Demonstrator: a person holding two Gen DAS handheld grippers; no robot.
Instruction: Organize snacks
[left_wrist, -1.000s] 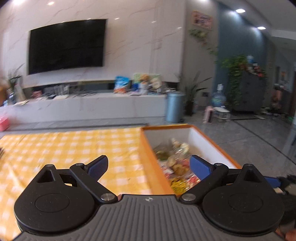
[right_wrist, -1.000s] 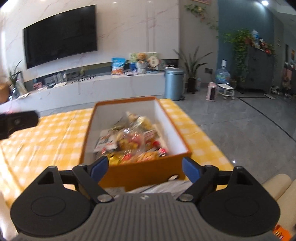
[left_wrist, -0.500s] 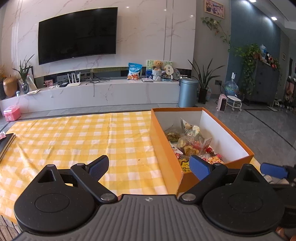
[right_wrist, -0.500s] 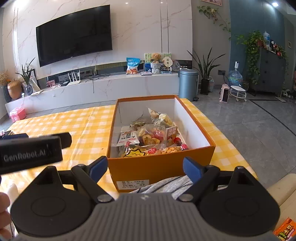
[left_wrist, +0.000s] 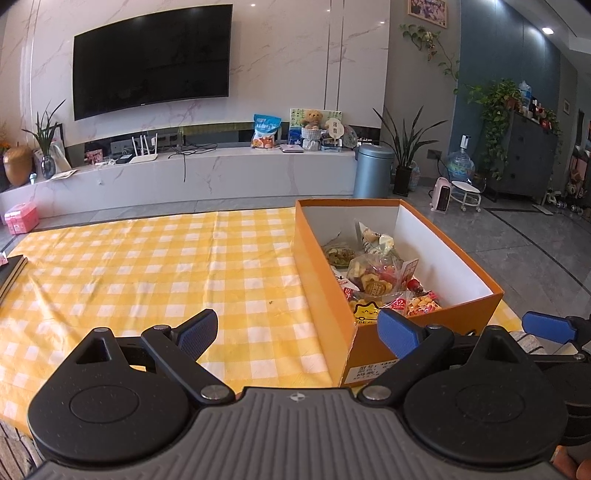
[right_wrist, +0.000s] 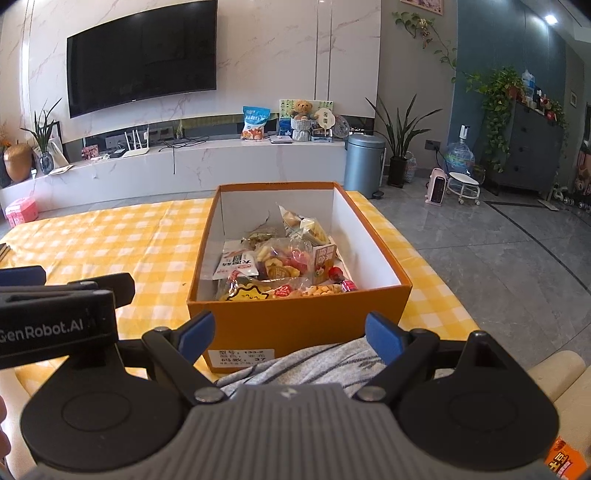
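- The left gripper (left_wrist: 297, 332), a black hand-held tool with blue ribbed pads, hovers with its jaws spread wide and nothing between them, over the yellow-and-white checked tablecloth (left_wrist: 147, 266), just left of the box.
- The right gripper (right_wrist: 288, 332) is likewise spread and empty, aimed at the near wall of the box, above a grey striped garment (right_wrist: 295, 363) on the person's lap.
- One open orange cardboard box with a white inside (right_wrist: 369, 236) stands on the cloth's right part. It is probably stiff enough to grip by a wall, but its rim could buckle under a hard pinch.
- In the box lies a heap of crinkly plastic snack packets (right_wrist: 280, 266). At least six show, and overlap hides the exact number. They look light, soft and slippery. Contents such as crisps or biscuits may crush, so a gentle pinch on a sealed edge or corner seems best.
- One more orange packet (right_wrist: 565, 461) peeks in at the lower right, outside the box and apart from it.
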